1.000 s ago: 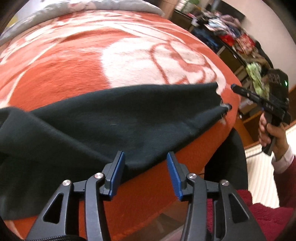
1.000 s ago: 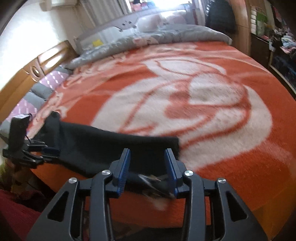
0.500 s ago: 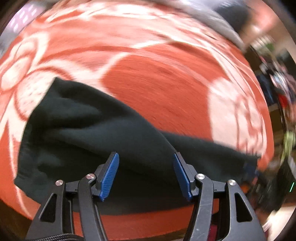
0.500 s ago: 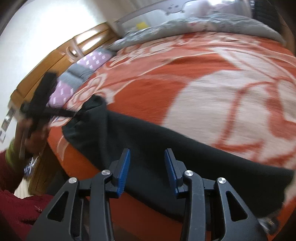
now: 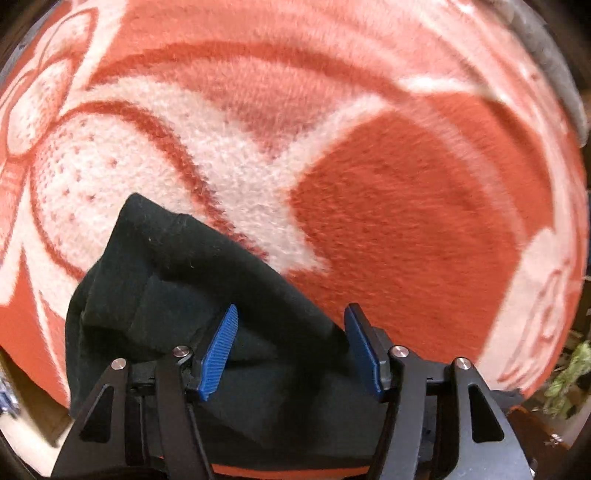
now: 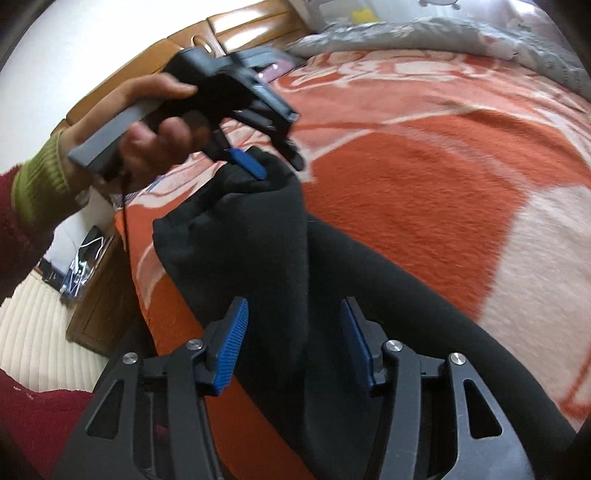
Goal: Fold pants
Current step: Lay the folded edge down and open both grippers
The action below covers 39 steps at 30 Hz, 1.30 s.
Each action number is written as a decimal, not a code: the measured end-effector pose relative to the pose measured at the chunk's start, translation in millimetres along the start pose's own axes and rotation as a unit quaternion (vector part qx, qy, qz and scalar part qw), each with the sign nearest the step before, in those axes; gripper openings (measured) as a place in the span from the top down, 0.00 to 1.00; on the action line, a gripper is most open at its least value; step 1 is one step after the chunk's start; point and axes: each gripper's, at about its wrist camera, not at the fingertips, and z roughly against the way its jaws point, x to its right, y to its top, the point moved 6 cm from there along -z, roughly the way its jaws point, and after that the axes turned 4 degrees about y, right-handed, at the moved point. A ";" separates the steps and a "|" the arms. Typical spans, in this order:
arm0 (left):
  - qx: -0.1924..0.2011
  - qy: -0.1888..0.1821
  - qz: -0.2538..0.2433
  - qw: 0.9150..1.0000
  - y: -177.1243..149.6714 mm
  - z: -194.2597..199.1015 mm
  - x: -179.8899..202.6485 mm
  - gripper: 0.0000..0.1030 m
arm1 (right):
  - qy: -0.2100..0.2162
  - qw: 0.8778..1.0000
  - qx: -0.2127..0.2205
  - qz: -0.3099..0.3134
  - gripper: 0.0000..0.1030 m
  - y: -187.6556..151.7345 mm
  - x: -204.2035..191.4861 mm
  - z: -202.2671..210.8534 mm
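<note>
Dark pants (image 5: 184, 280) lie along the near edge of a bed with an orange and white blanket (image 5: 406, 221). My left gripper (image 5: 291, 347) points straight down over the bunched end of the pants. Its jaws are closing, with a ridge of cloth between the blue pads and neither pad pressing on it. In the right wrist view a hand holds that left gripper (image 6: 279, 166) above the humped end of the pants (image 6: 258, 240). My right gripper (image 6: 291, 336) hovers over the pants further along. Its jaws are opening, a fold of cloth lies below the gap, and nothing is gripped.
A grey quilt (image 6: 443, 37) covers the far end of the bed. Wooden panelling (image 6: 240, 29) and a wooden bedside cabinet (image 6: 99, 295) stand to the left of the bed. A red sleeve (image 6: 22, 240) with a green cuff fills the left side. A green plant (image 5: 569, 373) shows beyond the bed edge.
Both grippers have swept along the pants toward the bunched end. The left one has turned to look straight down. The right gripper's jaws stand wider than before.
</note>
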 end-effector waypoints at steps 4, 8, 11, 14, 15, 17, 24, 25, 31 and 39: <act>0.004 0.020 -0.018 1.000 -2.8 -13.7 -5.4 0.82 | 0.000 1.000 -0.017 0.007 0.48 -1.7 0.9 -16.7; 0.049 0.007 -0.034 0.998 -18.6 3.8 -15.1 0.95 | 0.009 1.000 -0.023 0.014 0.85 -2.4 0.2 -21.9; 0.087 -0.016 -0.021 0.996 -36.9 24.8 -33.3 0.97 | 0.014 1.000 0.002 0.024 0.93 3.4 -5.8 -11.3; 0.132 -0.065 0.004 0.989 -58.6 49.5 -53.8 0.97 | 0.021 0.999 0.027 0.040 0.93 9.2 -18.2 4.9; 0.145 -0.077 0.011 0.986 -66.7 56.5 -60.4 0.97 | 0.022 0.998 0.033 0.047 0.93 11.2 -22.9 9.6; 0.179 -0.110 0.030 0.977 -91.3 75.0 -70.3 0.97 | 0.022 0.997 0.042 0.066 0.93 12.9 -32.8 16.7; 0.260 -0.190 0.102 0.941 -159.0 100.1 -99.8 0.97 | -0.004 0.988 0.036 0.152 0.93 0.9 -64.6 20.7; 0.265 -0.198 0.110 0.937 -163.4 98.3 -101.9 0.97 | -0.007 0.986 0.033 0.160 0.93 -2.2 -67.3 20.1; 0.283 -0.236 0.139 0.919 -198.4 72.1 -120.3 0.97 | -0.022 0.984 0.007 0.175 0.93 -16.6 -70.0 10.0; 0.277 -0.248 0.152 0.916 -215.9 32.5 -140.6 0.97 | -0.038 0.983 -0.022 0.177 0.93 -25.8 -73.0 -4.9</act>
